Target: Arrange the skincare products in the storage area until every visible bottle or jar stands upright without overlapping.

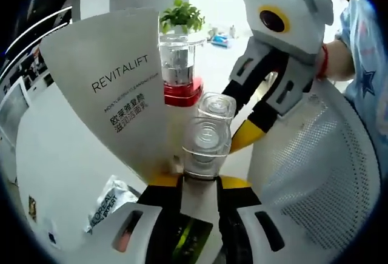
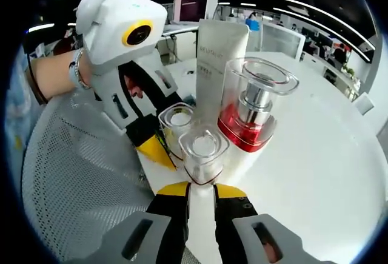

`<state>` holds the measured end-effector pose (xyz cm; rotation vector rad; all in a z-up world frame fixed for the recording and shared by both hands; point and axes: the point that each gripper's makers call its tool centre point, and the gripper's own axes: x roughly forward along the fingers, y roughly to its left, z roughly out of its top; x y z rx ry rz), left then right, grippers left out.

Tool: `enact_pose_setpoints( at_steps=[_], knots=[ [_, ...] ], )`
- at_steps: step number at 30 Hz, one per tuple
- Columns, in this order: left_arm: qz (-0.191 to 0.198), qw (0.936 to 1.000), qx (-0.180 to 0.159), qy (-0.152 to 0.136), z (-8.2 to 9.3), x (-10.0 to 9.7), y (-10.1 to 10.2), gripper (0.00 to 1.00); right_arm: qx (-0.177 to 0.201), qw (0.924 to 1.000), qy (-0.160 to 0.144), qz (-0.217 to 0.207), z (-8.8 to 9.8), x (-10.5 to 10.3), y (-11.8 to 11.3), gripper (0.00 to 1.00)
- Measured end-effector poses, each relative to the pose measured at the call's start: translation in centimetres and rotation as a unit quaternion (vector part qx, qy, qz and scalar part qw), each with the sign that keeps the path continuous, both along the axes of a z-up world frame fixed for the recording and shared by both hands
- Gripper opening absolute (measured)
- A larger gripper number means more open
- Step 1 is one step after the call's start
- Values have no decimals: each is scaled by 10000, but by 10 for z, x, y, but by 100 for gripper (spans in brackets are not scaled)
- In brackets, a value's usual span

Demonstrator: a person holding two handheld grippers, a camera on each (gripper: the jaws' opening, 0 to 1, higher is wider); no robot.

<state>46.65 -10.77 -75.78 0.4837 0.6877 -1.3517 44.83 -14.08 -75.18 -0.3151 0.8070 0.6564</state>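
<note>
Two small white bottles with clear caps stand side by side on the white table. My left gripper [image 1: 199, 182] is shut on the nearer bottle [image 1: 206, 144], which in the right gripper view is the farther bottle [image 2: 177, 121]. My right gripper [image 2: 202, 190] is shut on the other bottle [image 2: 203, 148], the farther one [image 1: 217, 105] in the left gripper view. The right gripper's yellow fingertip [image 1: 245, 135] and the left gripper's yellow fingertip [image 2: 154, 148] face each other. A red-based bottle under a clear cap [image 1: 180, 64] [image 2: 254, 109] and a white REVITALIFT tube [image 1: 115, 88] [image 2: 221, 54] stand upright just behind.
A white mesh basket [image 1: 327, 161] [image 2: 73, 167] lies beside the bottles, under the other arm in each view. A small printed sachet [image 1: 109, 206] lies on the table [image 2: 327, 173]. A potted plant [image 1: 180, 15] stands farther back. A person's wrist [image 2: 54, 76] holds the left gripper.
</note>
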Motion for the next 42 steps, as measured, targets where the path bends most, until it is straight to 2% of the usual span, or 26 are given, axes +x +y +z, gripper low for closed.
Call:
enact_pose_setpoints(
  at_steps=[1, 2, 3, 8, 12, 19, 26, 30, 35, 39, 42],
  knots=[
    [13, 10000, 5, 2, 0, 1, 1, 34, 0, 10000, 1, 0, 0, 0, 0, 9],
    [50, 9999, 24, 128, -1, -2, 3, 35, -1, 10000, 1, 0, 0, 0, 0, 9],
    [79, 9999, 26, 136, -1, -1, 5, 34, -6, 10000, 2, 1, 0, 0, -1, 9],
    [172, 9998, 99, 54, 0, 0, 13, 22, -37, 10000, 7, 11, -1, 0, -2, 9],
    [191, 9997, -5, 139, 3, -3, 11, 18, -51, 10000, 1, 32, -1, -1, -2, 9],
    [145, 9999, 57, 56, 1, -3, 9, 19, -90, 9999, 0, 50, -2, -1, -2, 8],
    [108, 9997, 148, 140, -3, -5, 11, 22, -124, 9999, 19, 25, -4, -1, -3, 8],
    [140, 9994, 271, 191, -7, -6, 15, 23, -264, 9995, 175, -18, -11, -5, -9, 8],
    [393, 9981, 413, 247, -10, 1, 25, 25, -207, 9991, 372, 60, -15, -13, -6, 12],
    [832, 9940, 429, 569, -9, 7, 36, 27, -237, 9982, 533, 168, -19, -20, -3, 15],
    [1157, 9912, 434, 475, -3, 20, 49, 29, -193, 9981, 545, 207, -18, -22, 0, 15]
  ],
)
